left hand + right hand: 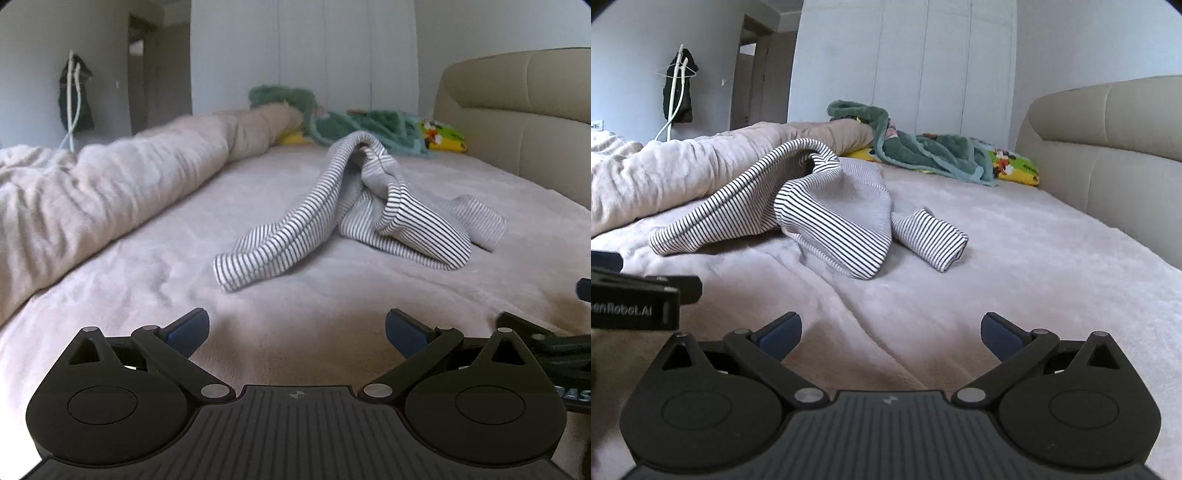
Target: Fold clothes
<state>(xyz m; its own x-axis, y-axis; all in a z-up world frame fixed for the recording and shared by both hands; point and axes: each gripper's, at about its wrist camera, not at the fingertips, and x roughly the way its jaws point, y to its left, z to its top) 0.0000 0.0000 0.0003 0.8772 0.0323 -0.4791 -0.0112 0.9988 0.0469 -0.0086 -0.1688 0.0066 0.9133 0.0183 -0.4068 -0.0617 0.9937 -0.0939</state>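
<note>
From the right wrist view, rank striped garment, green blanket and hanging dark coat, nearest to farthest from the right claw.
1. striped garment, crumpled mid-bed, ahead-left of the right claw.
2. green blanket, far end of the bed.
3. dark coat, hanging at the far left wall.

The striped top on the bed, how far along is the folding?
Nothing looks done yet: the striped top lies crumpled in a heap on the bed, one part humped up, no neat fold visible. Nothing is in hand: the left gripper and the right gripper are both open and empty, short of the garment. Left: grasp it, spread it flat and fold it.
</note>
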